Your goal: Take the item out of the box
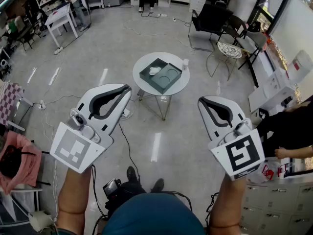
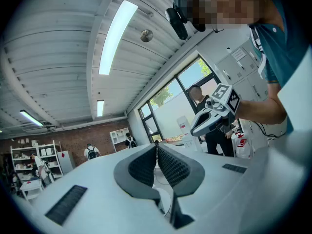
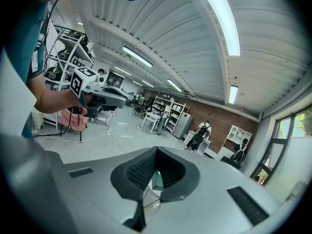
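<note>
A small round glass table (image 1: 182, 83) stands on the grey floor (image 1: 98, 58), and on its top lies the open dark box (image 1: 166, 80), set cornerwise to the table's rim. The item (image 1: 155, 71) – a small white thing, too small to name – lies inside the box, in the corner on the table's left side, next to a round hollow in the box's lining. A little white object (image 1: 185, 62) stands on the table just beside the box, at the far right rim. Both grippers are held up on the near side of the table, well apart from it and from the box. The left gripper (image 1: 128, 88) points toward the table from its near left, and its fingers (image 2: 146, 167) are pressed together with nothing between them. The right gripper (image 1: 200, 101) points in from the table's near right – its fingers (image 3: 168, 172) are likewise closed on each other and hold nothing. Beyond the table stand dark chairs (image 1: 211, 18), and cables (image 1: 54, 102) trail over the floor to the table's left
</note>
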A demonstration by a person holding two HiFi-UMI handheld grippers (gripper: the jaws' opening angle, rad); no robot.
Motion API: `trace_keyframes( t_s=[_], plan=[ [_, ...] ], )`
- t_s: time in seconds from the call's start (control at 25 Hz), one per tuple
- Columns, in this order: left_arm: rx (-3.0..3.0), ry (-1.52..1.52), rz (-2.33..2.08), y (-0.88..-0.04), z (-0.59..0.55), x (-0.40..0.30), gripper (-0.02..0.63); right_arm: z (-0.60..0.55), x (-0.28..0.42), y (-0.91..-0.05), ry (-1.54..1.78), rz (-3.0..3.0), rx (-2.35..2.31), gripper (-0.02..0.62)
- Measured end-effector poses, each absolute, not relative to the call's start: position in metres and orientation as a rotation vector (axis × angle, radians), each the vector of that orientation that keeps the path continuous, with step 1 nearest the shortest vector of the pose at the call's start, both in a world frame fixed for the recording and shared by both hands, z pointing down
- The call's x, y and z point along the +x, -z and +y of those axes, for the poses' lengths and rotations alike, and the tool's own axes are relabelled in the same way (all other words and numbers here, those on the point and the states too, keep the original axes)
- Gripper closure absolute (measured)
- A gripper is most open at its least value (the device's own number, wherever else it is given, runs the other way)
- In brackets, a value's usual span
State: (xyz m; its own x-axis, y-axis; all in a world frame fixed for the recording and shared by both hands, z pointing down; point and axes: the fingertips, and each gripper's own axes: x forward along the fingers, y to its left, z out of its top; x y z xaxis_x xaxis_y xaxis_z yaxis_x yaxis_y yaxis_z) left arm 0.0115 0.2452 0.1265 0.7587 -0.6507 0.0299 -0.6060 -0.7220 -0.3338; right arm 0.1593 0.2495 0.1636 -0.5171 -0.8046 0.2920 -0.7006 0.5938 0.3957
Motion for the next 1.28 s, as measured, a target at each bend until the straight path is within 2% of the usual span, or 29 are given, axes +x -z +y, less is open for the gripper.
trace_keyframes(
  t_s=[0.4, 0.92, 1.28],
  plan=[
    [-2.665, 0.184, 0.952, -0.127, 0.220, -0.013, 0.577, 0.226, 0.133, -0.165, 0.303, -2.364, 1.220, 0.558],
    [-2.719, 0.108, 0.868, -0.133, 0.171, -0.079, 0.577, 0.178, 0.061, -0.168, 0.242, -2.357, 1.291, 0.555],
    [-2.759, 0.086, 0.816, -0.139, 0.148, -0.084, 0.577, 0.154, 0.051, -0.169, 0.218, -2.338, 1.307, 0.555]
  ],
)
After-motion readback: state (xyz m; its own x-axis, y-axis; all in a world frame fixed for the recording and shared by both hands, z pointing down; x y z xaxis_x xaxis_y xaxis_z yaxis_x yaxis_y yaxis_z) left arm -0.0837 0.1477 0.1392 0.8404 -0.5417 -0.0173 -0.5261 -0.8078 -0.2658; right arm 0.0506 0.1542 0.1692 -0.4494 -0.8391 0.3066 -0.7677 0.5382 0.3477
